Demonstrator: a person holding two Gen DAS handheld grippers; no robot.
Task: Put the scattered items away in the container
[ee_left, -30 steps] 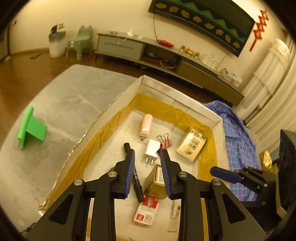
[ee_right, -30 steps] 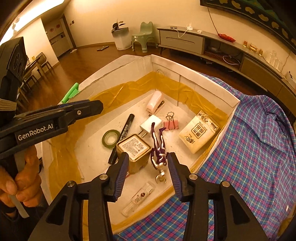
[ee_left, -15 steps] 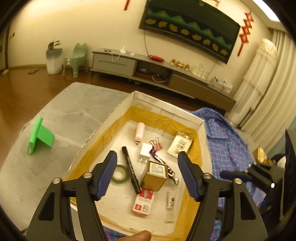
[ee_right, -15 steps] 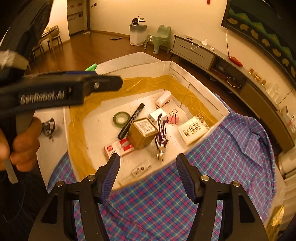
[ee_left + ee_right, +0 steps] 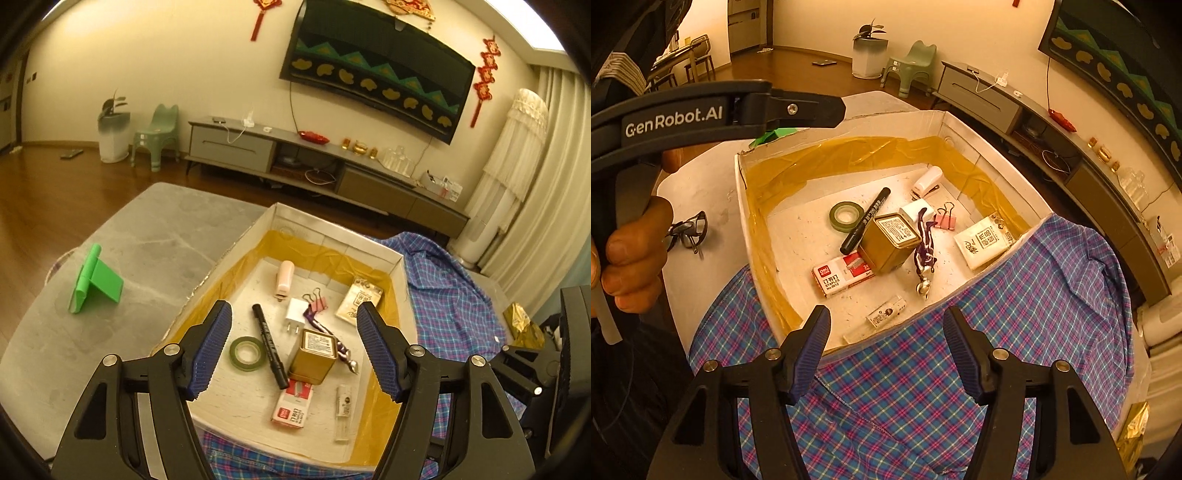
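Looking down into the shallow white cardboard box with yellow tape round its inner walls (image 5: 400,258), both grippers sit above its near edge with plenty of open air around them. The left gripper (image 5: 293,349) has its 2 blue-padded fingers spread wide and holds nothing; through the gap you see the box floor. The right gripper (image 5: 886,354) is just as wide open and empty, hovering over the blue and pink plaid cloth (image 5: 1034,314) that is draped along the box's near wall.

Inside the box: a green tape roll (image 5: 246,353), a black marker (image 5: 269,345) lying diagonal beside it, a gold square tin (image 5: 314,356) standing upright near the middle, a white plug adapter (image 5: 295,312), a pink stapler (image 5: 285,278) toward the far wall, a pink binder clip (image 5: 318,302), a cream sachet with dark print (image 5: 360,301) in the far right corner, a purple strap with a metal clasp (image 5: 925,254) touching the tin's right side, a red and white staples box (image 5: 842,275) against the tin's near side, and a small clear tube (image 5: 342,410) nearest the front wall.

Outside the box, a green plastic stand (image 5: 96,282) sits well apart on the grey marble tabletop (image 5: 155,236), and a pair of dark glasses (image 5: 687,232) lies on the table left of the box
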